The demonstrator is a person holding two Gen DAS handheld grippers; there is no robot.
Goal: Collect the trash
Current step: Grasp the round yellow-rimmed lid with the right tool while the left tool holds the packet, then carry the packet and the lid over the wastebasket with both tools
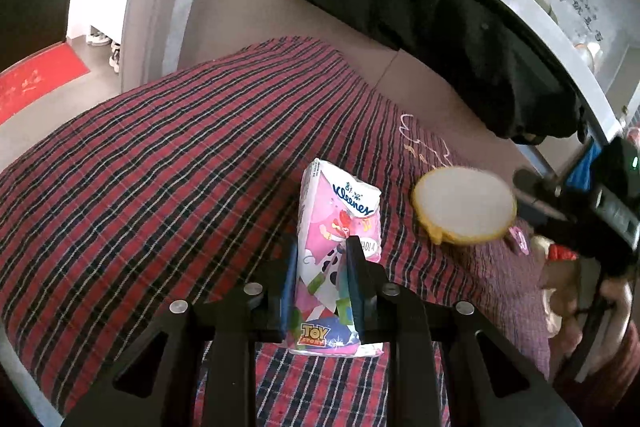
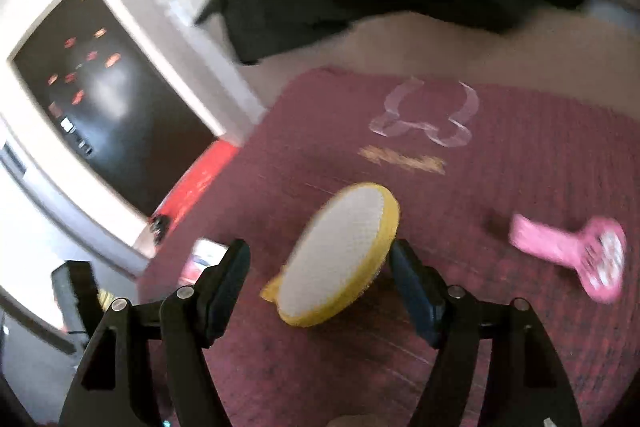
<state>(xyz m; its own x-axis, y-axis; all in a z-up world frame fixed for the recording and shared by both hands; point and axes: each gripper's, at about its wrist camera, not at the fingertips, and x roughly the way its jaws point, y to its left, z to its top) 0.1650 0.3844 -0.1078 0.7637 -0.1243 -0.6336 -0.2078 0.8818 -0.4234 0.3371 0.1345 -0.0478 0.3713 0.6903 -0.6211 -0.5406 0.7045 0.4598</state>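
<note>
A pink and white Kleenex tissue pack stands upright over the red plaid bed cover, and my left gripper is shut on it. A round yellow-rimmed lid with a white face sits tilted between the fingers of my right gripper. The jaws stand wide: the right finger touches its rim and the left finger is apart from it. In the left wrist view the lid hangs blurred at the tip of the right gripper's black body.
A pink toy lies on the cover to the right. A black garment hangs from a grey rail behind the bed. Clear plastic strips lie on the cover. A red doormat is on the floor at left.
</note>
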